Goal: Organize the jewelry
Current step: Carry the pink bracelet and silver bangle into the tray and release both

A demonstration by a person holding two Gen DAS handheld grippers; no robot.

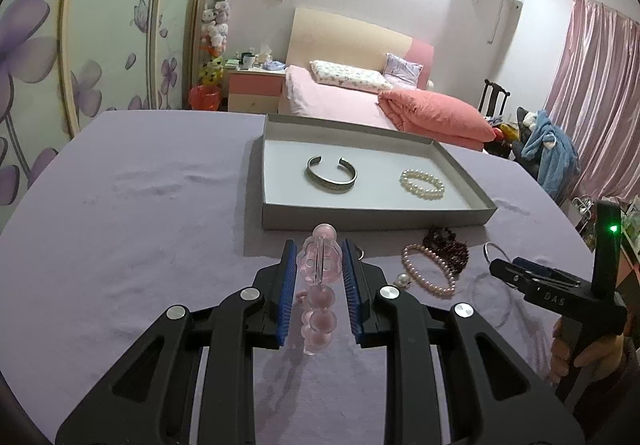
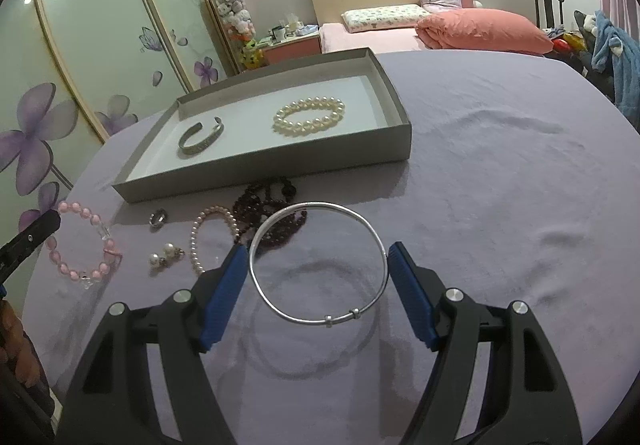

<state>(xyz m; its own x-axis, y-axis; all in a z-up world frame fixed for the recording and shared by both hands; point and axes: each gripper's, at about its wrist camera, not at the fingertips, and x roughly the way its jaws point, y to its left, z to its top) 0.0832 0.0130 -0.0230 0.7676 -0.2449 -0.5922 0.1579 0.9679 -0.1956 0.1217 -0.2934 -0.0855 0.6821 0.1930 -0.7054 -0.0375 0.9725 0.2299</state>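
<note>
Lilac cloth covers the tabletop (image 1: 120, 245), and on it, straight ahead of both hands, sits the grey tray (image 1: 372, 219), its long side running across the view. That's the relation that matters: the tray lies forward of and beyond each tool, with its near wall to clear.

Left tool (image 1: 319, 269) is clamped on the pink bracelet (image 1: 319, 285), pads together on a flower-shaped clear bead, round pink beads hanging below. In the right view that bracelet (image 2: 82, 245) shows as a full ring of pink and clear beads, off the cloth by the look of its shadow.

Right tool (image 2: 318, 277) stands wide, its pads touching either side of the silver bangle (image 2: 318, 269) — a thin bright hoop with two small sliders, its shadow below on the cloth, so I'd judge it gripped and raised.

Already in the tray: a silver cuff (image 1: 331, 176) on the left and a pearl bracelet (image 1: 422, 184) on the right, with free floor between them.

Small stuff on the cloth: dark beads (image 2: 268, 205), a pearl strand (image 2: 208, 233), a ring (image 2: 159, 218), earrings (image 2: 164, 255).
</note>
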